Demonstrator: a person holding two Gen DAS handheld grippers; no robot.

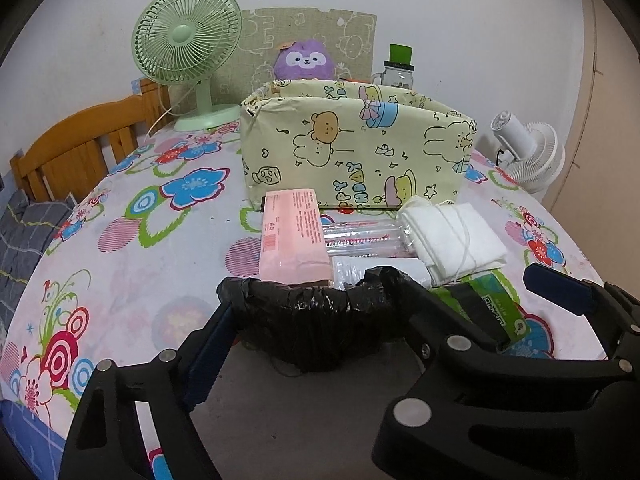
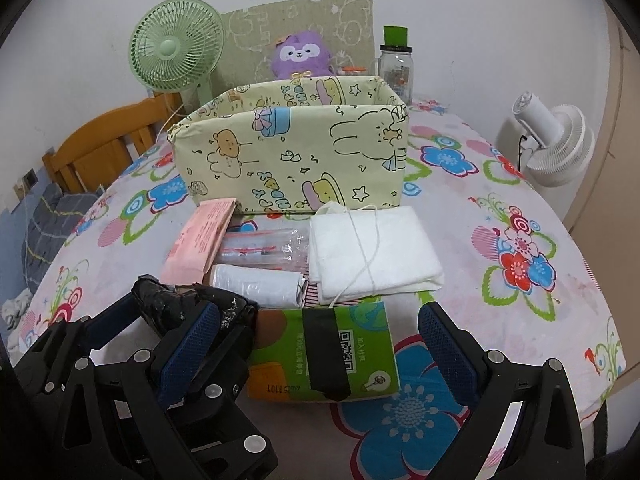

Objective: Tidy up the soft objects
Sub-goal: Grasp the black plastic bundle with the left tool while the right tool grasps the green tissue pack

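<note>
In the left wrist view my left gripper is shut on a crumpled black bag roll, whose two ends bulge over the fingertips. My right gripper stands open astride a green tissue pack, with a gap at each pad. Behind them lie a pink pack, a clear plastic packet, a white bag roll and a folded white cloth tied with string. A pale yellow cartoon-print fabric box stands behind these, top open.
A flowered cloth covers the table. At the back are a green fan, a purple plush and a green-lidded jar. A white fan stands off the right edge and a wooden frame at the left.
</note>
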